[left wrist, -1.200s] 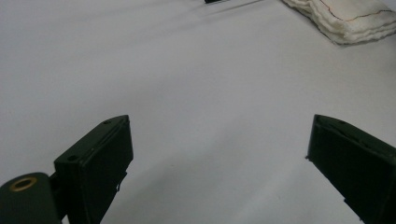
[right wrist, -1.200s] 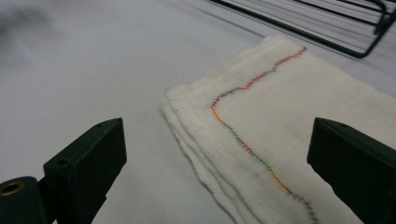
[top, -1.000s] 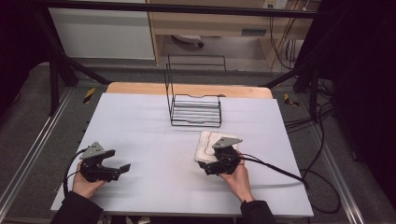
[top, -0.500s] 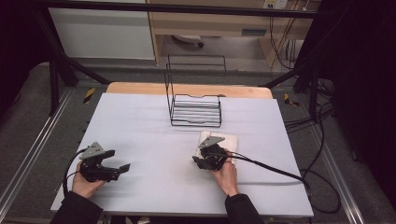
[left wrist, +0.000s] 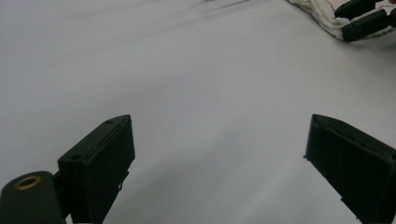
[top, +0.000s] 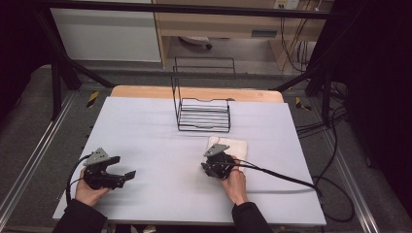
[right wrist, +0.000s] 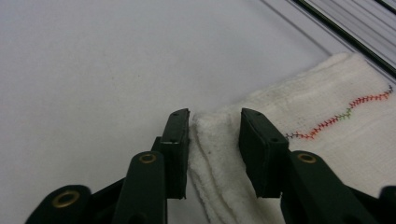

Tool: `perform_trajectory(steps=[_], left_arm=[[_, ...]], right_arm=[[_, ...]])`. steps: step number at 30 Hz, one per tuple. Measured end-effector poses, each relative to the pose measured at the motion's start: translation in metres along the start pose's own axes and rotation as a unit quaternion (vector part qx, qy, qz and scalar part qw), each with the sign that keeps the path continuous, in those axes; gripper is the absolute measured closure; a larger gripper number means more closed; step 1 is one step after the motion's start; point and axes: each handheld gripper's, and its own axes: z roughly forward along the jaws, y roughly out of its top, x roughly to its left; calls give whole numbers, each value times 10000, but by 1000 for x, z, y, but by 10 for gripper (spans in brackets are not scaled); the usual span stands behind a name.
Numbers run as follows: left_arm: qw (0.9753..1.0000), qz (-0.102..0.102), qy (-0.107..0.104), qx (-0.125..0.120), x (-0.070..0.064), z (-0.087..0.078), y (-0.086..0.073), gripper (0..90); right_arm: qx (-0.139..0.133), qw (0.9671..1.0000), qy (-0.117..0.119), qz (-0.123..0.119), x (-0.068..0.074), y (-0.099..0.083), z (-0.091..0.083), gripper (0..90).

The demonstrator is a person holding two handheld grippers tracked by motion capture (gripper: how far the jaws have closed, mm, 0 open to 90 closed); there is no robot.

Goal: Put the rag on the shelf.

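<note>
So the white towel (top: 232, 145) sits folded on the desk (top: 145, 121), right of the middle and a bit nearer the front edge than the back. The right gripper (top: 210, 168) is at the towel's front left corner. In the right gripper view the right gripper's (right wrist: 214, 133) jaws sit on either side of a thick folded edge of the towel (right wrist: 299, 112). They're only partly closed, and there's a sliver of gap on the right side, so I can't say it's actually clamped yet. The left jaw looks to be just touching the cloth.

The only marking on the towel is a zigzag line of stitching (right wrist: 345, 116), mostly red with a short green bit and a darker end. I can't see any brand, tag or readable writing anywhere.

The left gripper (top: 127, 174) is near the desk's front left corner, well apart from the towel. The left gripper view has the left gripper's (left wrist: 219, 144) jaws spread wide with nothing between them, just bare desk, and the towel (left wrist: 322, 16) shows up in the far top right.

A black wire rack (top: 203, 114) stands toward the back edge, near the middle, close behind the towel but not touching it.
</note>
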Motion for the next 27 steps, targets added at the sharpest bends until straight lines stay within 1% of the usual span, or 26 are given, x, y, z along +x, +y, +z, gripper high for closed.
perform_trajectory(steps=[2,3,5,6,7,10,11,14,19,22,27], left_arm=[[10000,-7,-1,-1,0,0,0,79],[10000,-5,2,1,0,0,0,79],[10000,-4,-1,-4,0,0,0,80],[10000,-4,-2,-7,0,0,0,80],[10000,-3,-2,-5,0,0,0,81],[10000,-2,0,-4,0,0,0,82],[10000,1,0,-6,0,0,0,82],[10000,0,0,-5,0,0,0,82],[10000,14,-4,-5,1,-1,0,83],[10000,10,-5,-4,1,-1,0,84],[10000,14,-7,2,0,0,0,85]], right_arm=[[-1,10000,-63,-49,0,0,0,683],[-1,10000,-63,-49,0,0,0,683],[9,9999,-132,-28,0,0,0,721],[9,9999,-132,-28,0,0,0,721],[30,9999,-147,41,-1,0,0,756],[42,9997,-176,148,-2,1,0,790],[39,9997,-175,189,-2,1,0,797],[11,9996,-200,195,-3,0,0,816],[-33,9990,-224,378,-3,1,-1,827],[-95,9991,-146,394,-2,2,-4,830],[-262,9982,222,488,1,4,-10,830]])
